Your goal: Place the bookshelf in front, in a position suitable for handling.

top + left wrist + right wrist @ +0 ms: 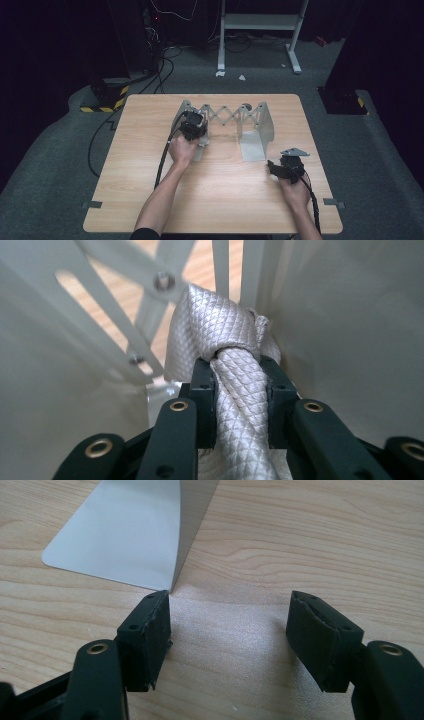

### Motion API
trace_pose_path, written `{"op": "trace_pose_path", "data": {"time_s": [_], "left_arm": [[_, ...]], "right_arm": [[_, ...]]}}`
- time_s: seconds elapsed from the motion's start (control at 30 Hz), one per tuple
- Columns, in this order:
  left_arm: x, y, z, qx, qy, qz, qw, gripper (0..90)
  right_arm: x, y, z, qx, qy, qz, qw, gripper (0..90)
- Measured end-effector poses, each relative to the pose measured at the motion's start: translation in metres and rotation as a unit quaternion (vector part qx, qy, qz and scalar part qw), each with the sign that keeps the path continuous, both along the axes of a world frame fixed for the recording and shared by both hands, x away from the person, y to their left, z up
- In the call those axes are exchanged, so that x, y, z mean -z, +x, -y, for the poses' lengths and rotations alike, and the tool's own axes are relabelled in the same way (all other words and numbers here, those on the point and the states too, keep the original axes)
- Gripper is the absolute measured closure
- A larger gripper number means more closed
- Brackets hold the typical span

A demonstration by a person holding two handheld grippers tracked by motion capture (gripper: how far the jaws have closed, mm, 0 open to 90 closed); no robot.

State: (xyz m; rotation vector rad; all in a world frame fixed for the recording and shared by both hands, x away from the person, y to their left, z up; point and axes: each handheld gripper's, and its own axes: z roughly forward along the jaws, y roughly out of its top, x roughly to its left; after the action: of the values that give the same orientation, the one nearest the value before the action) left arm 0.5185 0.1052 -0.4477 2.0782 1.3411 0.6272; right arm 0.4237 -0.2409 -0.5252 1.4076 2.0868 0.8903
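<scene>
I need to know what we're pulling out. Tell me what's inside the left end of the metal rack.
A knotted, silvery quilted-pattern cloth sits between the rack's plates, pinched by the left tongs. Its lower part is hidden behind the tongs, and the rack walls cover anything further in.

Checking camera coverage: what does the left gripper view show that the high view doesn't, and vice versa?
Left gripper view alone: a silvery quilted-pattern fabric strip, knotted, pinched between the left gripper pads.

High view alone: the whole light wooden table, the right gripper resting on it away from the rack, and the dark carpeted floor.

Both: the grey metal expandable rack with scissor-lattice back, and the left gripper reaching into its left end.
</scene>
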Motion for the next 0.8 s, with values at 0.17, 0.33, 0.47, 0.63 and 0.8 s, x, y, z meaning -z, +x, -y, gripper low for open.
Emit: {"op": "trace_pose_path", "data": {"time_s": [0.17, 0.33, 0.47, 0.63, 0.8], "left_arm": [[-0.013, 0.002, -0.003, -0.002, -0.014, 0.011, 0.9998, 72.7], [-0.023, 0.004, -0.005, -0.003, -0.028, 0.014, 0.9995, 72.7], [-0.032, 0.006, -0.004, -0.003, -0.037, 0.026, 0.999, 72.7], [-0.044, 0.007, -0.007, -0.006, -0.049, 0.035, 0.9981, 72.7], [-0.049, 0.008, -0.008, -0.01, -0.06, 0.041, 0.9973, 72.7]], "right_arm": [[0.0, 0.0, 0.0, 0.0, 0.0, 0.0, 1.0, 34.6], [0.0, 0.0, 0.0, 0.0, 0.0, 0.0, 1.0, 34.6], [0.0, 0.0, 0.0, 0.0, 0.0, 0.0, 1.0, 34.6], [0.0, 0.0, 0.0, 0.0, 0.0, 0.0, 1.0, 34.6], [0.0, 0.0, 0.0, 0.0, 0.0, 0.0, 1.0, 34.6]]}}
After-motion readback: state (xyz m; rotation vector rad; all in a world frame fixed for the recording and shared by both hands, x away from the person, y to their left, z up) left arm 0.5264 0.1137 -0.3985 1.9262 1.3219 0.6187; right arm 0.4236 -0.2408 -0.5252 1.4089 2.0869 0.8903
